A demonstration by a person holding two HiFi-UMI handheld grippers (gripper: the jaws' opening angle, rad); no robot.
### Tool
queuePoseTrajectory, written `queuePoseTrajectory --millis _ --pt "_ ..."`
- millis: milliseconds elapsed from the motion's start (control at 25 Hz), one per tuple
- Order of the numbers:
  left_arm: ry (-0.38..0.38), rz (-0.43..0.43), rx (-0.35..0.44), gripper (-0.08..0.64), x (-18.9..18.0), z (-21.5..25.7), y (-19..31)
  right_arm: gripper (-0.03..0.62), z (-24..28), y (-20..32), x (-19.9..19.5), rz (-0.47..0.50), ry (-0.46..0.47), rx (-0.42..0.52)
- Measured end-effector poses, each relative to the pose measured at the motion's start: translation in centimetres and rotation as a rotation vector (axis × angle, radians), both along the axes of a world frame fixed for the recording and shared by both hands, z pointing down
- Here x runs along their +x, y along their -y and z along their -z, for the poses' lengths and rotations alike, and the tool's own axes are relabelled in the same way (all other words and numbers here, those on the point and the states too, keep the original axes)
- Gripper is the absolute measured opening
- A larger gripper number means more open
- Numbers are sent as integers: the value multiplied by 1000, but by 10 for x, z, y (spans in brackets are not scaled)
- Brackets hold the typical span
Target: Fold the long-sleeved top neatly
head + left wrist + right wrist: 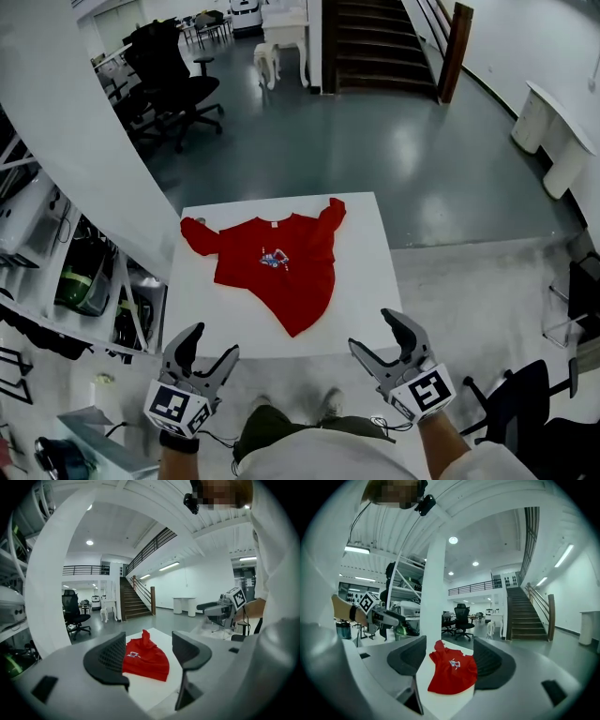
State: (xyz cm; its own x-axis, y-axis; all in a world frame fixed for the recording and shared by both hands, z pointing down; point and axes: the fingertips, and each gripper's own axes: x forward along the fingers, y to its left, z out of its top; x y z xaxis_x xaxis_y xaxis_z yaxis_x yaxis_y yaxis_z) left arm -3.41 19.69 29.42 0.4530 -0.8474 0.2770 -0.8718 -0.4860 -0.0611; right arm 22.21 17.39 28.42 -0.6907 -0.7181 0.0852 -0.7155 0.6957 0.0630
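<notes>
A red long-sleeved top (277,263) with a small printed motif lies crumpled on the white square table (366,309), its hem bunched to a point toward me. It also shows in the left gripper view, top (145,658), and in the right gripper view, top (453,671). My left gripper (203,358) hovers off the table's near left corner, jaws open and empty. My right gripper (390,343) hangs beside the near right corner, also open with nothing between its fingers. Neither touches the top.
White shelving with gear (56,272) stands left of the table. Black office chairs (178,89) sit on the grey floor beyond. A staircase (380,42) rises at the back. A dark chair (525,403) is at my right.
</notes>
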Motion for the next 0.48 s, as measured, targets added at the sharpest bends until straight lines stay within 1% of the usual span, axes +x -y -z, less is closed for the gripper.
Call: queuePoseTrajectory --millis 120,280,480 --pt "10 19 -13 311 0 -7 2 319 -9 1 0 23 -7 -12" --pt "20 26 -37 310 -9 -23 13 308 -20 4 -11 38 -22 -24" --pt "50 -10 -56 305 -28 -55 43 299 -36 14 -31 19 -45 -30"
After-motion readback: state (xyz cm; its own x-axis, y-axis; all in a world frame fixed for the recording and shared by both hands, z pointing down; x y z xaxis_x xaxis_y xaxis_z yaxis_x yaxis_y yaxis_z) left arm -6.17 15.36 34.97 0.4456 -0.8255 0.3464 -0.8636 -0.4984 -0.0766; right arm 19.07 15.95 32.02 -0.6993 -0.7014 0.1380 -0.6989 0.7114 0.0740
